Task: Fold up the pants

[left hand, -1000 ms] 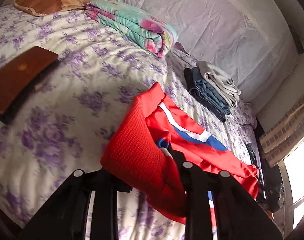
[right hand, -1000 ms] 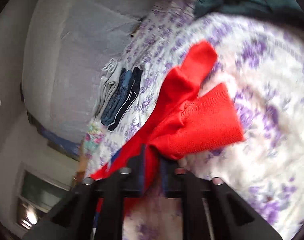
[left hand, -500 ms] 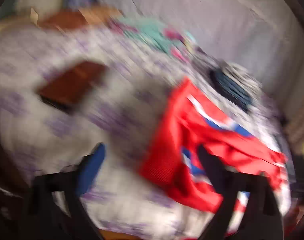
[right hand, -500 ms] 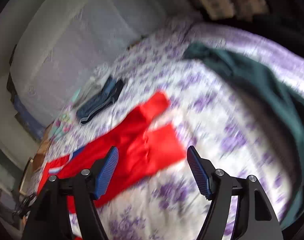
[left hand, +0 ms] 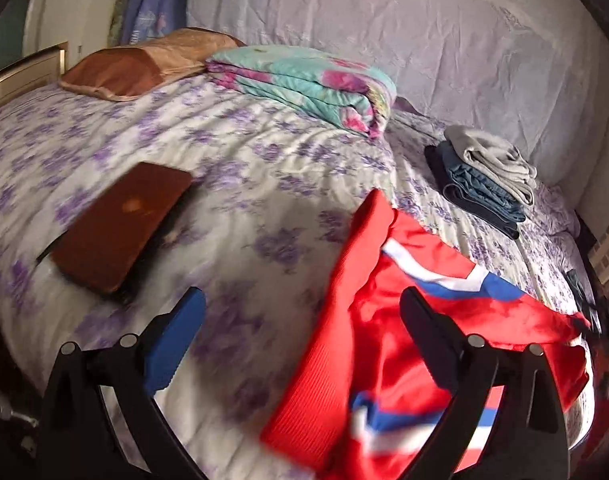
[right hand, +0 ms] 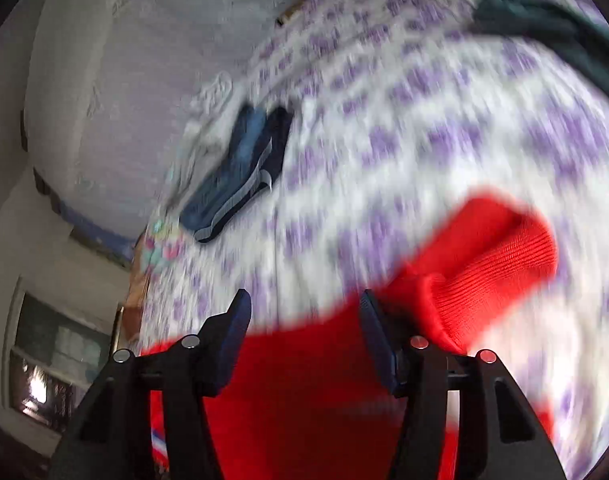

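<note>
Beneath both grippers, red pants (left hand: 388, 344) on floral bed (left hand: 232, 168) — left gripper (left hand: 302, 324) fingers spread wide, gripping nothing, right gripper (right hand: 304, 332) fingers closing over red cloth — pads not pressing.

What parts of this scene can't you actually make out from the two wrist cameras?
- Red pants, left wrist view: the lower end is cut off by the frame edge and by the left hand-held gripper, so the full layout is unclear.
- Red pants, right wrist view: motion blur; the closing right hand-held gripper hides part of them.
- Dark green garment: cut off at the edge, type unclear.
- Folded clothes stack: individual items uncertain.
</note>
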